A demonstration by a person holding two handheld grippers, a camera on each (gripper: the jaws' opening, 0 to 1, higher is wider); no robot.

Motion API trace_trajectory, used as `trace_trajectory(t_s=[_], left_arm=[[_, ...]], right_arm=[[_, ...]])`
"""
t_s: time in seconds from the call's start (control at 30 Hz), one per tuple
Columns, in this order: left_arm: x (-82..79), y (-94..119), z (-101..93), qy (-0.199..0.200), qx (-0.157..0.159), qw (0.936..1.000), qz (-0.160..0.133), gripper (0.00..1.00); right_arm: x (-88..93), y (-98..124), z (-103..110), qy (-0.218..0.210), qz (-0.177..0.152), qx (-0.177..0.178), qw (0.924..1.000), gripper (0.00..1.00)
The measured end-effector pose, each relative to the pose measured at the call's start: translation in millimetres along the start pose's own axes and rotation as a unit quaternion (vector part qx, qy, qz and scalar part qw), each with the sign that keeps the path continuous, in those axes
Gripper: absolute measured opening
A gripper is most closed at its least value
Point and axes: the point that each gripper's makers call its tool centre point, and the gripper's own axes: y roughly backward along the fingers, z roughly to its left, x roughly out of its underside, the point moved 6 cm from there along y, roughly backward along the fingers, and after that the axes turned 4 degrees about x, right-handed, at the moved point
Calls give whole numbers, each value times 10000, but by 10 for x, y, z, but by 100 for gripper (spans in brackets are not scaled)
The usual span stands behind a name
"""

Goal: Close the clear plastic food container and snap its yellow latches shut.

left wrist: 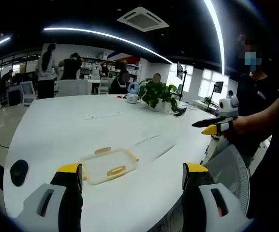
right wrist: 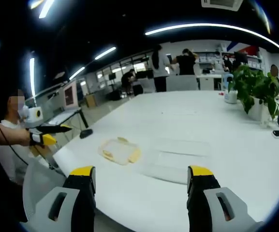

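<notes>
Clear plastic food container with yellow latches lies flat on white bench, near bench's front edge, untouched. Left claw spread wide, gripping nothing, held above front edge just short of container. Right claw likewise spread, empty, well apart from container. Potted plant and mug near bench's far edge. Black mouse at near left corner.

Big open office with a dark ceiling, long curved light strips and an air-con vent up top. A wide white table takes up most of the space, with a potted plant at its far end. Bright windows off to one side, desks and people standing at the back.
</notes>
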Motion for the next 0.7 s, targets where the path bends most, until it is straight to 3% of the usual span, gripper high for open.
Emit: trace_trajectory(t_s=[0.7], left_arm=[[-9, -33, 3, -10, 26, 10000, -1, 85]], right_arm=[[-7, -29, 19, -14, -6, -50, 10000, 77]])
